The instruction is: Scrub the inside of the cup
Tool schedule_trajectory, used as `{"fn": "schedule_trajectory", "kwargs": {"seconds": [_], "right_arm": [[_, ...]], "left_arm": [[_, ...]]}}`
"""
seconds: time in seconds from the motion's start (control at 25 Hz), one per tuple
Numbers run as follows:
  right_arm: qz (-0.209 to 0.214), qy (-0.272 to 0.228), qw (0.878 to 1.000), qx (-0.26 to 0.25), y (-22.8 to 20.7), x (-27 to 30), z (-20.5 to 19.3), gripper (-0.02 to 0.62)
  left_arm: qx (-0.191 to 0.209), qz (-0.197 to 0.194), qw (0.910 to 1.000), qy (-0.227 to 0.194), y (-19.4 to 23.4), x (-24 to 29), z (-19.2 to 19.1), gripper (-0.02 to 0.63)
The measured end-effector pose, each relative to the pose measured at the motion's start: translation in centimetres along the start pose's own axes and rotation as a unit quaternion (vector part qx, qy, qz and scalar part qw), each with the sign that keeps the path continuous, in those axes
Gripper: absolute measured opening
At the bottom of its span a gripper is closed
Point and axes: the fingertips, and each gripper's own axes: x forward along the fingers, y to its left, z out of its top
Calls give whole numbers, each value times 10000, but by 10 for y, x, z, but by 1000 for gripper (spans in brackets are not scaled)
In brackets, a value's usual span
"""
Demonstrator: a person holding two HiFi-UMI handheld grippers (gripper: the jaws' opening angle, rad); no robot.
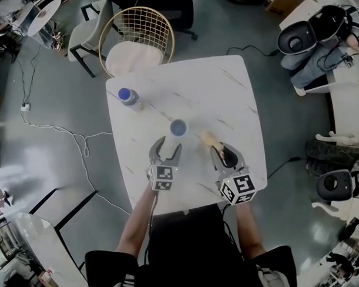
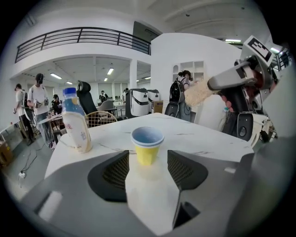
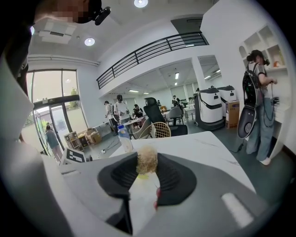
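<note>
A small yellow paper cup [image 1: 178, 129] with a blue inside stands upright near the middle of the white marble table [image 1: 225, 91]. My left gripper [image 1: 168, 145] is just short of it, open, with the cup [image 2: 147, 146] standing beyond the fingertips and untouched. To the cup's right, my right gripper [image 1: 224, 155] is shut on a tan fibrous scrubber [image 1: 210, 139], whose bushy head [image 3: 147, 160] sticks out between the pads. The left gripper view shows that scrubber [image 2: 199, 92] held above the table, right of the cup.
A plastic bottle [image 1: 130, 99] with a blue cap stands at the table's far left. Behind the table is a wire-backed chair [image 1: 137, 38]. Cables run over the floor on the left. Several people stand in the room beyond.
</note>
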Motion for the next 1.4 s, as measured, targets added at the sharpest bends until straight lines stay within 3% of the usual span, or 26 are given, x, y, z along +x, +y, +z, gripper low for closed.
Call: {"fn": "schedule_trajectory", "kwargs": {"seconds": [0.68, 1.08, 1.4], "right_arm": [[-103, -586, 9979, -260, 60, -47, 28, 110], [-188, -916, 9942, -527, 92, -79, 36, 110], [-284, -1106, 9909, -716, 108, -107, 37, 110]], "left_arm": [[182, 178, 9895, -1425, 9, -125, 87, 112], [331, 266, 9802, -1935, 5, -191, 110, 20], [362, 332, 9739, -2214, 3, -227, 121, 8]]}}
